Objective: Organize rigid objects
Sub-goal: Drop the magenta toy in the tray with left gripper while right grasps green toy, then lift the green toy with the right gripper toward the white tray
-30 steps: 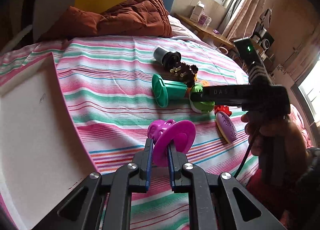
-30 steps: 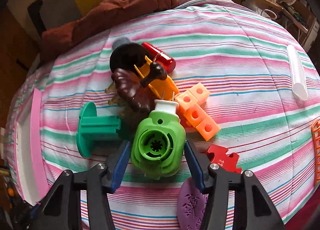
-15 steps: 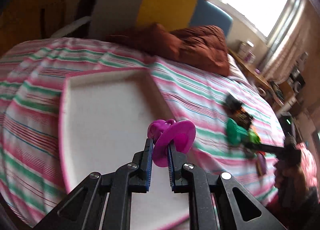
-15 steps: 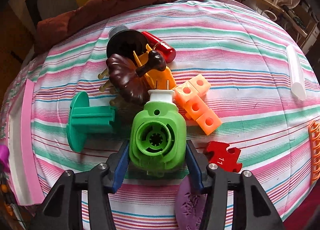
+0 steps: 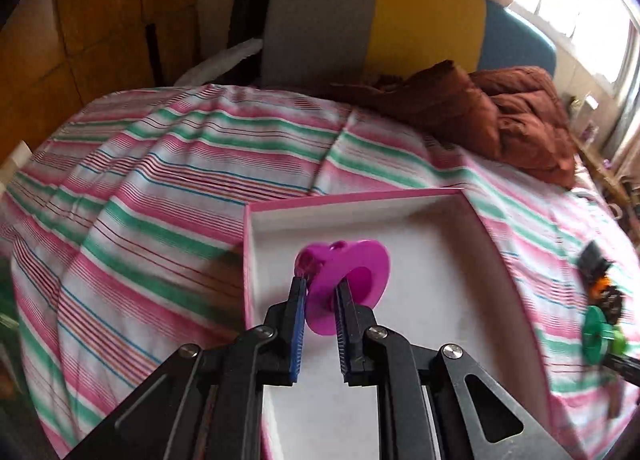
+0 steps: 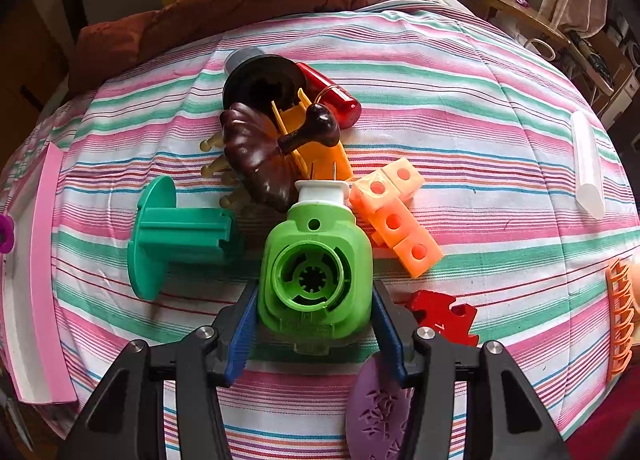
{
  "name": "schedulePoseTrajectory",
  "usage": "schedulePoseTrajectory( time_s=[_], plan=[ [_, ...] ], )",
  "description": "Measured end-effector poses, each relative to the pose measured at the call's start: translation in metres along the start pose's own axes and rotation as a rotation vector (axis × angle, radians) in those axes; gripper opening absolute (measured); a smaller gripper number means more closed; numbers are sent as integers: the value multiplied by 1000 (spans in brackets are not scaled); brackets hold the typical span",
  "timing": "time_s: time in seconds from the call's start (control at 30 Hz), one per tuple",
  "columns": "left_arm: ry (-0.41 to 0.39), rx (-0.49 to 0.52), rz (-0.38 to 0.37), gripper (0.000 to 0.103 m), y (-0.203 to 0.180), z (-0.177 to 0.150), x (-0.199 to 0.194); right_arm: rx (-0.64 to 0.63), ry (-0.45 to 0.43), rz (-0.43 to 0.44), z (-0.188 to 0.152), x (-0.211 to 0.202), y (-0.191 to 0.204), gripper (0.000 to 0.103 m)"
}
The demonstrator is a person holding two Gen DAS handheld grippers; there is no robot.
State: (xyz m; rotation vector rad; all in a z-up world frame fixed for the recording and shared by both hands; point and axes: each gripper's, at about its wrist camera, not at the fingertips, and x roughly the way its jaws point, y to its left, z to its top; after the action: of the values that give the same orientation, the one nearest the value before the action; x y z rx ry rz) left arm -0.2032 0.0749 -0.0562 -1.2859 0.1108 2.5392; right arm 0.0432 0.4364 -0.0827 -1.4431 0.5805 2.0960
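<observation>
Magenta plastic piece (image 5: 344,280): a heart-shaped flange with a knobbed stem, pinched by its thin edge in the left gripper (image 5: 320,300), jaws narrow and closed on it. It hangs directly ahead of the fingertips, over the white floor of the pink-rimmed tray (image 5: 360,198), not touching it. Judged light, stiff and smooth; held only by the flange edge, it could pivot between the pads, so a low release onto the tray floor seems safest.

Green plastic housing (image 6: 314,272): rounded body with a white neck and two metal prongs at the far end, lying on the striped bedsheet (image 6: 480,100) between the fingers of the right gripper (image 6: 314,312). Jaws stand wide, pads against or just beside its flanks; whether they bear on it cannot be told. Judged rigid, hollow and fairly light; the curved glossy sides may slip, so the widest part of the body is the place to take hold, well back from the prongs.

Ahead of the right gripper: teal spool (image 6: 176,236) to the left, brown butterfly clip (image 6: 260,156) and orange linked cubes (image 6: 396,216) beyond. Red puzzle piece (image 6: 442,314) and purple oval (image 6: 378,404) lie close beside the right-hand finger.
</observation>
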Motion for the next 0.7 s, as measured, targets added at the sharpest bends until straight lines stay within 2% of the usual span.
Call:
schedulePoseTrajectory(
  time_s=[0.07,0.2,0.4,0.7],
  plan=[
    [15,-7,1,19,3,0,4,-2,0,-3,0,1,1,53],
    [-17,-20,7,49,8,-8,-10,4,2,-1,1,0,0,53],
    [-44,-59,-19,54,10,-29,-46,40,5,13,3,2,-1,54],
    [-60,24,-55,60,-28,-79,-98,68,-58,-1,10,-5,-8,54]
  ],
)
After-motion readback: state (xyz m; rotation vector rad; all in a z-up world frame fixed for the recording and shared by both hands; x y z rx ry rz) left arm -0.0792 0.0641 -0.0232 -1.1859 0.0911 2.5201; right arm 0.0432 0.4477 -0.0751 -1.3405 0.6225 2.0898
